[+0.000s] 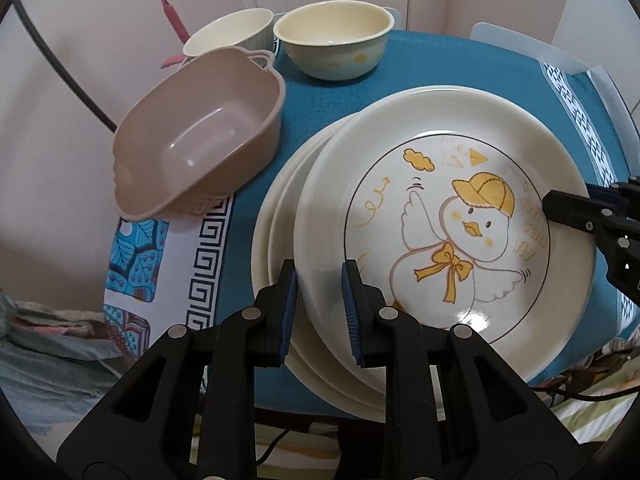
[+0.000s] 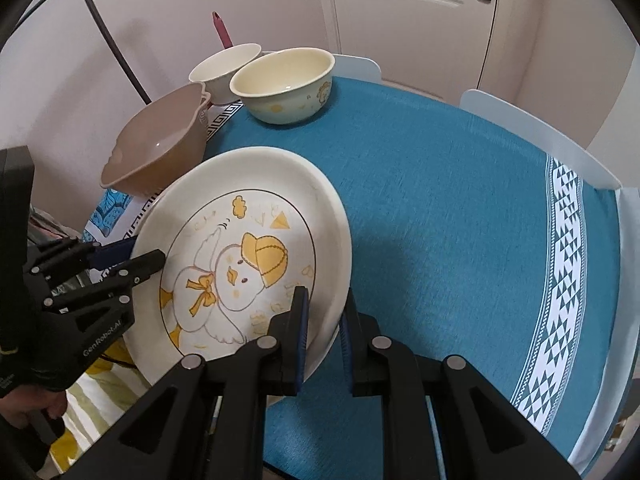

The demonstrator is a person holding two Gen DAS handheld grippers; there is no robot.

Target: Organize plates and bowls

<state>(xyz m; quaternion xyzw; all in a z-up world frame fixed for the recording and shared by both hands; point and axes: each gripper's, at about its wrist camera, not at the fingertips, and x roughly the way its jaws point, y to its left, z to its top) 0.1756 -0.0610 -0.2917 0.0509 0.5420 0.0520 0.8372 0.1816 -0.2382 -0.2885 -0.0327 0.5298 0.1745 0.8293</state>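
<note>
A stack of cream plates with a yellow duck drawing on the top one (image 1: 440,216) sits on the blue tablecloth (image 1: 320,108); it also shows in the right wrist view (image 2: 248,264). My left gripper (image 1: 319,300) straddles the stack's near rim, fingers on either side, closed on it. My right gripper (image 2: 324,328) clamps the opposite rim and shows in the left wrist view (image 1: 580,208). A tan plastic basin (image 1: 200,136), a cream bowl (image 1: 334,46) and a white ribbed bowl (image 1: 228,32) stand at the back left.
The blue cloth's open stretch (image 2: 460,220) lies right of the plates, with a white patterned border (image 2: 560,280). White chair backs (image 2: 540,132) stand behind the table. A pink handle (image 2: 222,30) sticks up behind the bowls. Bedding (image 1: 48,344) lies left below.
</note>
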